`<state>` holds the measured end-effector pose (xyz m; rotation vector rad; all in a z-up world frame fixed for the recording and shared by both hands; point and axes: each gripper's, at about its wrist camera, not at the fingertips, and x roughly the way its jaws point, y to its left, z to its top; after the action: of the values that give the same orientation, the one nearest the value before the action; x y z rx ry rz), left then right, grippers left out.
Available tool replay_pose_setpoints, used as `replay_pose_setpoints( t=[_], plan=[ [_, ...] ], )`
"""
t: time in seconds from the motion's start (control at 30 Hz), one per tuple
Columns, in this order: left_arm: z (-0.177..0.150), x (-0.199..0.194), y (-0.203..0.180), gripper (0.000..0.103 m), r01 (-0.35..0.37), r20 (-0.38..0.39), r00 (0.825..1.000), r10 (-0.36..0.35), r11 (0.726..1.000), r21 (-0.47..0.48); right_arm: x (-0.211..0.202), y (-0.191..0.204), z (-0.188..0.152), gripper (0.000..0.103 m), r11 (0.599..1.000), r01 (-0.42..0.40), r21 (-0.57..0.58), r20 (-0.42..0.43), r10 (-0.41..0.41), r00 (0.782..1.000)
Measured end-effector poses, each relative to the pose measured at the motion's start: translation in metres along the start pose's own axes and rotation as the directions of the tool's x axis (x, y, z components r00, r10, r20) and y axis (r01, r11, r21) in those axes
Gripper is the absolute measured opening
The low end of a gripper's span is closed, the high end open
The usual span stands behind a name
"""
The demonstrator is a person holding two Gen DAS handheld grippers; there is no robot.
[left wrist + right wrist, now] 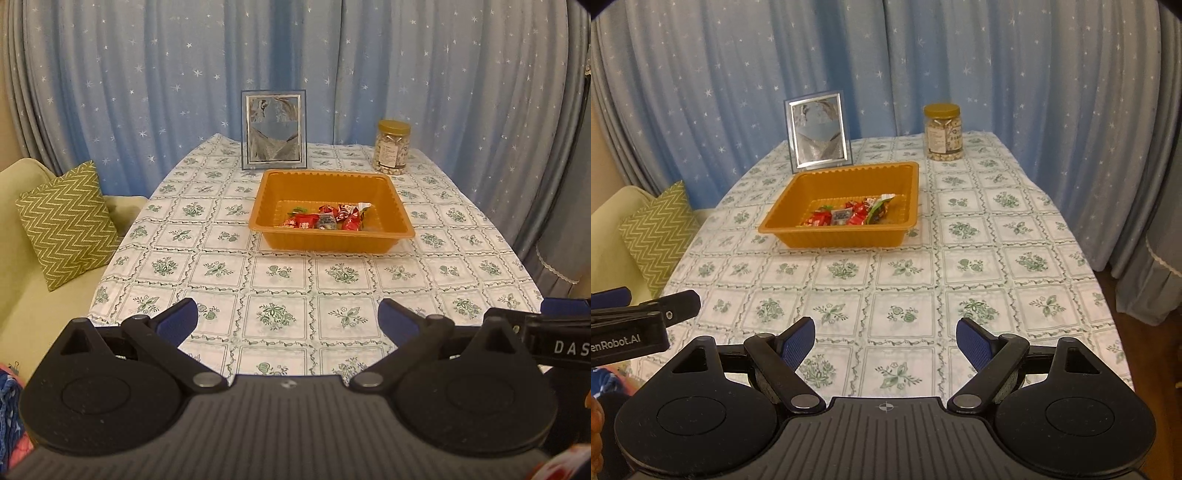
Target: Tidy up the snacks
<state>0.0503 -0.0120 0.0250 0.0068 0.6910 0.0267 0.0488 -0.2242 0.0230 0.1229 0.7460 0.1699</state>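
Left gripper (pixel 288 319) spread wide, nothing between blue pads, tilted down over near table edge. Right gripper (pixel 884 341) likewise spread, empty, same downward tilt, just beside left one; each shows at edge of other's view. Orange tray (pixel 266 206) well ahead of both, mid-table on floral tablecloth (pixel 229 273), apart from fingers. Snacks (pixel 325 218) lie clustered inside tray: red wrappers mostly, one with green-white wrapper. Behind tray: picture frame (pixel 273 131) upright, gold-lidded jar (pixel 392 146) at far right.
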Motion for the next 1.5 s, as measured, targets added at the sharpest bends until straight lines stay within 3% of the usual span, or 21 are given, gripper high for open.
replay_pose_setpoints(
  t=[0.73,1.5],
  plan=[
    [-0.007,-0.034,0.001,0.103,0.003,0.014,1.000,-0.002,0.999,-0.041,-0.039,0.017,-0.002,0.083,0.999,-0.003,-0.052,0.045,0.006,0.999],
    [-0.008,-0.038,0.002,0.103,0.006,0.015,1.000,-0.005,0.999,-0.044,-0.041,0.019,0.000,0.083,0.999,0.000,-0.050,0.047,0.002,0.999]
  ],
)
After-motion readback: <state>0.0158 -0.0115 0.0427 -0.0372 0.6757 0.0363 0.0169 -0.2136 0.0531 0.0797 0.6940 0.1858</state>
